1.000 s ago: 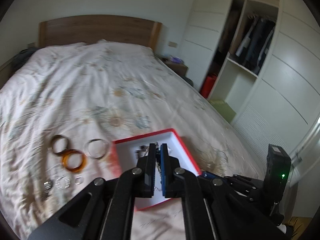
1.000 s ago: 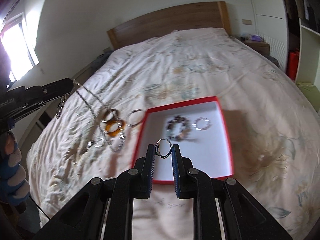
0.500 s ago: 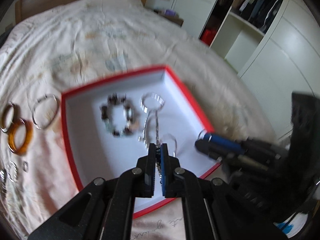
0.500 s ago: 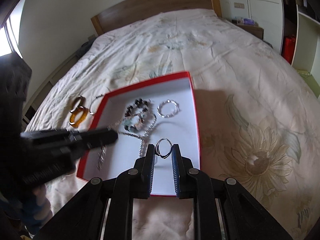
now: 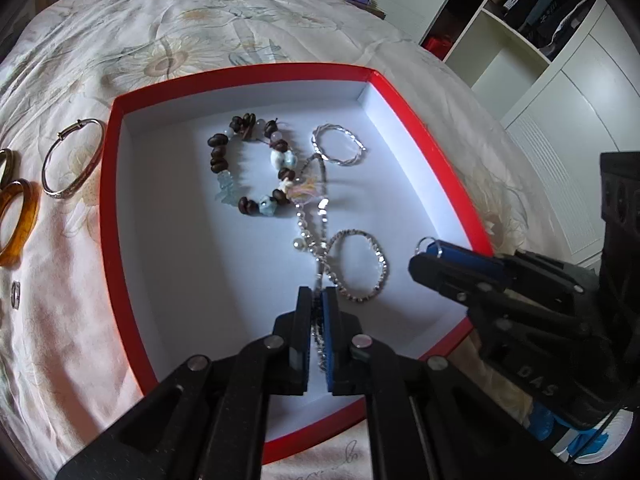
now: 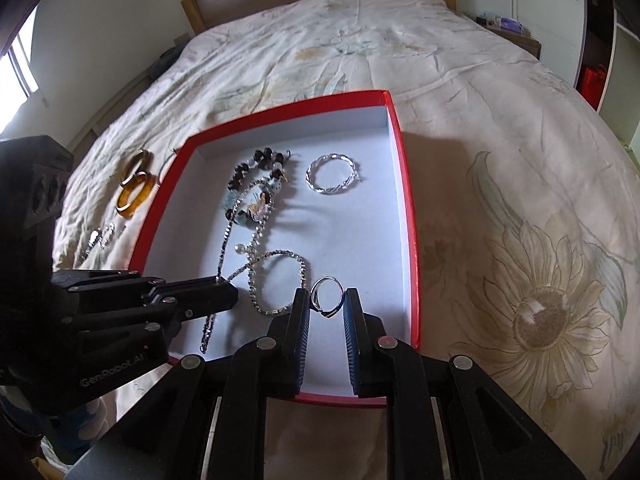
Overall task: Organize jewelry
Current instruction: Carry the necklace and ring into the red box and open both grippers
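Three pieces already lie flat on the white floor of the red-rimmed box (image 5: 108, 184) on the flowered bedspread (image 6: 520, 168): a bracelet of dark and pale beads (image 5: 250, 168) toward the far left, a twisted silver bangle (image 5: 338, 145) just right of it, and the lower loops of a silver chain necklace (image 5: 360, 268) nearer the front. The necklace is only partly down — one strand runs from the beaded bracelet's edge back up into the left gripper (image 5: 319, 300), whose jaws are clenched on the chain above the box's near half. The right gripper (image 6: 327, 304) hangs over the box's near right corner with its pads pressed on either side of a small silver ring (image 6: 328, 296), held upright and clear of the floor.

Outside the box, to its left on the bedspread, sit a plain silver bangle (image 5: 72, 158) just beside the red wall, an amber bangle (image 5: 16, 220) touching a darker brown one (image 6: 135, 166), and a few small silver rings (image 6: 98, 238) near the front — too small to count surely.
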`<state>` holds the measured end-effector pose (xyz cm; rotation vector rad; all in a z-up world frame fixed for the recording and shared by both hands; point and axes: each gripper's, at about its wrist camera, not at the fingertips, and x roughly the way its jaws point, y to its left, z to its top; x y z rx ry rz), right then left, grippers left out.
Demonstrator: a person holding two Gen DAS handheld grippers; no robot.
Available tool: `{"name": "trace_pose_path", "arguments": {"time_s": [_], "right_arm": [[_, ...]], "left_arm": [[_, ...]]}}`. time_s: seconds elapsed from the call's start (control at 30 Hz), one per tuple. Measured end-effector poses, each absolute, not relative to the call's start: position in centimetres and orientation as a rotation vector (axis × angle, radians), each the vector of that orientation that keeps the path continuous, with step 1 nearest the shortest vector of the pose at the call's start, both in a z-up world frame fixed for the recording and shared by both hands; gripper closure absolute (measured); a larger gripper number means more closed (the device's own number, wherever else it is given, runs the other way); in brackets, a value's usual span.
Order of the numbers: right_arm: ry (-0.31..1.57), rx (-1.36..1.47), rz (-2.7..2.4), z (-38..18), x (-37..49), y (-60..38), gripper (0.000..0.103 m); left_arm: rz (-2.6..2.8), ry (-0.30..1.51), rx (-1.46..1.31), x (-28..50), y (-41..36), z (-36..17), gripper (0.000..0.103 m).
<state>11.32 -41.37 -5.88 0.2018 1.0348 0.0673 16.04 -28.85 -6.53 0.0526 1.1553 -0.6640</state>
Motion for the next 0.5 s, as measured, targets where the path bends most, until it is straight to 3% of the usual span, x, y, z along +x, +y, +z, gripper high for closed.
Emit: {"name": "trace_pose_path", "arguments": {"time_s": [0.17, 0.3, 0.5], "right_arm": [[1.072, 0.171, 0.043, -6.3, 11.4, -41.2, 0.085], [1.081, 0.16, 0.032, -6.1, 11.3, -41.1, 0.085], [1.086, 0.151, 0.012, -5.6, 10.8, -40.9, 0.08]], "left_arm": [[-0.678, 1.166, 0.041, 16.2, -28.8, -6.3, 0.093], [-0.676, 1.159, 0.041, 16.1, -28.6, -5.9, 0.077], [-0.668, 1.136, 0.033, 15.6, -27.8, -4.7, 0.076]]}}
